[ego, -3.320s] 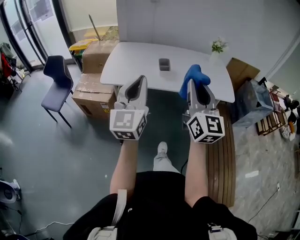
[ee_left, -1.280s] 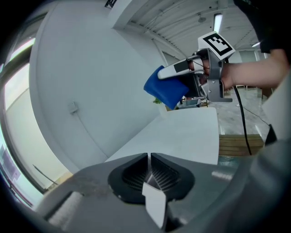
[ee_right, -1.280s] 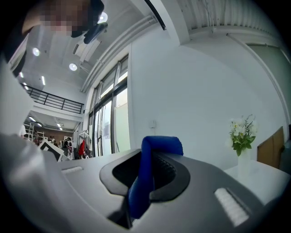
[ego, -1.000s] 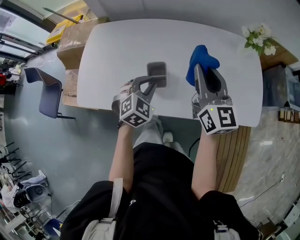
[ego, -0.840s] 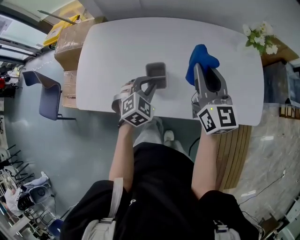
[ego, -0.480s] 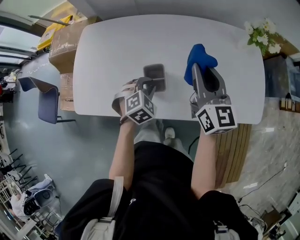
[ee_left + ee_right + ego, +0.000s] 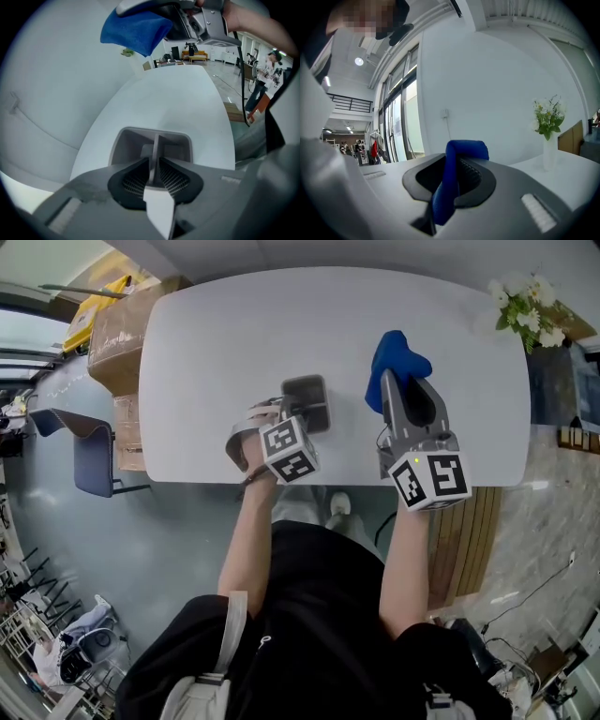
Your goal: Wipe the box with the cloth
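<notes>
Only in the left gripper view is the grip on the box made plain: the left tongs are closed narrowly on the thin upright partition inside the grey box, which is set on the white table. In the head view the box is seen merely at the tips of those tongs. To the right of the box, apart from it and raised above the table, the right tongs are clamped on the blue cloth. A fold of it is shown pinched between the jaws in the right gripper view. Black-and-white square markers are carried on each gripper's cube. Flowers in a white vase are seen well to the right of the box, at the table's far corner.
</notes>
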### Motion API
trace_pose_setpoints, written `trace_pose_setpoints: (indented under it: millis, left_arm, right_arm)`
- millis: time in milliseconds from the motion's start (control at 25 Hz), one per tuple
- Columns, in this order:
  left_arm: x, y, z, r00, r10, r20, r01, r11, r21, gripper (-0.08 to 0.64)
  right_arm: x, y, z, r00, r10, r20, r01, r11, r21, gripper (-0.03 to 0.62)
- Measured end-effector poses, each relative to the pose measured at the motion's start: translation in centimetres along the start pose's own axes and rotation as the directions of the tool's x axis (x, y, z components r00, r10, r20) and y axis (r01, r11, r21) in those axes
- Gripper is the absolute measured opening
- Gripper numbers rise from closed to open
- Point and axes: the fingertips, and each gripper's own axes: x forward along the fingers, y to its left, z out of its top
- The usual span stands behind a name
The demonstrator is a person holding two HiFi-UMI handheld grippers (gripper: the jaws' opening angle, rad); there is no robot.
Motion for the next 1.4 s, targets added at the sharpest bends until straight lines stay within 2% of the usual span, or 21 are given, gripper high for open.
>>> trace_pose_setpoints:
  millis: [200,520,840,960,1120,1240,1400]
  left_arm:
    - [1.6,-0.8,-0.3,0.998,-0.047,-0.048,0.049,0.998,0.030,0.077]
    - [2.7,-1.1,0.0,0.995,-0.055,-0.082,0.062,0.995,0.082,0.075]
    - [2.4,-1.5,0.0,0.997,-0.063,-0.048,0.068,0.991,0.119,0.067]
    - [1.5,-1.5,0.1,0.998,-0.070,0.003,0.069,0.992,0.104,0.055]
    - [-0.5,-1.6,1.3,0.985,-0.107,0.135,0.109,0.994,-0.006,0.049]
    - [-2.2,-1.7,2.2,0.961,-0.127,0.245,0.153,0.985,-0.086,0.048]
    - [-4.6,-1.7,3.3,0.908,-0.122,0.402,0.211,0.960,-0.185,0.049]
  right_arm:
    - [0.0,-0.7,-0.4,1.000,-0.020,-0.007,0.020,1.000,0.000,0.055]
    - [-0.4,-1.6,-0.4,0.999,-0.052,-0.004,0.052,0.999,0.007,0.055]
    - [-0.7,-1.0,0.4,0.999,-0.041,0.006,0.041,0.999,-0.003,0.055]
    - [-0.8,-0.5,0.6,1.000,-0.028,0.008,0.028,1.000,-0.010,0.055]
    - [-1.0,0.4,0.7,1.000,-0.008,0.009,0.008,1.000,-0.016,0.055]
    - [-1.4,0.9,1.1,1.000,0.005,0.016,-0.005,1.000,-0.022,0.055]
    - [-2.3,1.4,1.7,0.999,0.017,0.028,-0.016,0.999,-0.034,0.054]
